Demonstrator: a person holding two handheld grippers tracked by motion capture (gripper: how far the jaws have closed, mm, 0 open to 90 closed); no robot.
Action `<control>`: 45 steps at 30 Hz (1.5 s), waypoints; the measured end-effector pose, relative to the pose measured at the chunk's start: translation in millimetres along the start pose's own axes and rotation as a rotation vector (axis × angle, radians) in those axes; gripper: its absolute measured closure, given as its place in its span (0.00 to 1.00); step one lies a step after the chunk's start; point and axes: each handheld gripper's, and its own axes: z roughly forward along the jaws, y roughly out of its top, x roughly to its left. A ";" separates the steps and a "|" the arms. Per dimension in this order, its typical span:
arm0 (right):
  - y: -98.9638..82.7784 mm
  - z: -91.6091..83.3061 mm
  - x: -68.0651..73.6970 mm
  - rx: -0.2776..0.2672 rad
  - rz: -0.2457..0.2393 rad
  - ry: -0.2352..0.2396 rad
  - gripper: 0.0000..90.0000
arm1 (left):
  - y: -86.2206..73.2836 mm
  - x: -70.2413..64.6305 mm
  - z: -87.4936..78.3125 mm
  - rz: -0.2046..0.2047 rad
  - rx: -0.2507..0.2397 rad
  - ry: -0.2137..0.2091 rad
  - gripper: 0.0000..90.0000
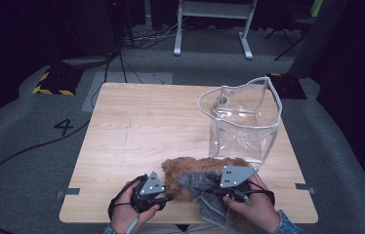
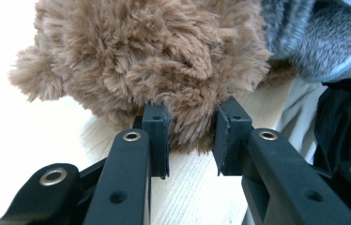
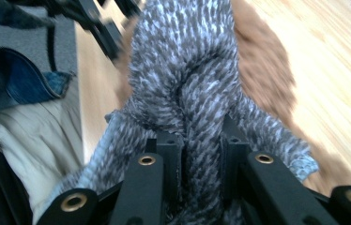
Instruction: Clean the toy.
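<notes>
A brown furry cloth (image 1: pixel 183 170) lies at the table's front edge, with a grey knitted cloth (image 1: pixel 197 184) on top of it and hanging over the edge. My left gripper (image 1: pixel 167 197) meets the furry cloth from the left. In the left gripper view its jaws (image 2: pixel 192 129) pinch a tuft of the brown fur (image 2: pixel 155 56). My right gripper (image 1: pixel 219 191) comes in from the right. In the right gripper view it (image 3: pixel 202 145) is shut on a bunched fold of the grey knit (image 3: pixel 187 70).
A clear plastic bag (image 1: pixel 244 122) stands open at the back right of the wooden table (image 1: pixel 141 131). A white desk frame (image 1: pixel 214 29), cables and a yellow-striped floor plate (image 1: pixel 53 80) lie on the floor beyond the table.
</notes>
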 end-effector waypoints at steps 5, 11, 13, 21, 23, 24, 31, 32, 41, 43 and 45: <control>-20.3 -15.0 -6.8 0.005 0.047 -0.020 0.85 | -1.0 2.0 -0.1 0.005 -0.007 0.007 0.78; -41.4 -32.8 -10.9 0.024 0.090 -0.045 0.85 | -2.7 4.4 1.2 -0.004 -0.017 0.010 0.78; -47.0 -37.9 -13.1 0.030 0.097 -0.059 0.85 | -3.5 5.4 1.0 -0.009 -0.013 0.010 0.78; -73.3 -55.7 -22.1 0.045 0.177 -0.107 0.85 | -4.8 7.8 1.3 -0.021 -0.021 0.018 0.78; -80.1 -59.6 -24.8 0.057 0.196 -0.122 0.85 | -5.2 8.3 1.4 -0.027 -0.021 0.015 0.78; -84.0 -61.5 -26.7 0.063 0.203 -0.129 0.85 | -5.5 8.4 1.8 -0.030 -0.021 0.012 0.78; -114.2 -76.2 -41.2 0.132 0.264 -0.226 0.85 | -6.2 9.5 1.8 -0.049 -0.006 0.014 0.77; -117.4 -78.5 -43.6 0.140 0.270 -0.245 0.85 | -6.4 9.6 1.6 -0.053 0.002 0.015 0.77; -149.0 -96.0 -55.4 0.083 0.398 -0.429 0.36 | -7.3 9.9 1.8 -0.057 0.011 0.016 0.76; -147.2 -100.3 -49.2 0.065 0.396 -0.429 0.35 | -7.5 9.5 1.9 -0.055 0.010 0.014 0.76; -143.3 -105.7 -38.2 0.035 0.389 -0.403 0.36 | -7.3 9.1 1.1 -0.049 0.013 0.018 0.76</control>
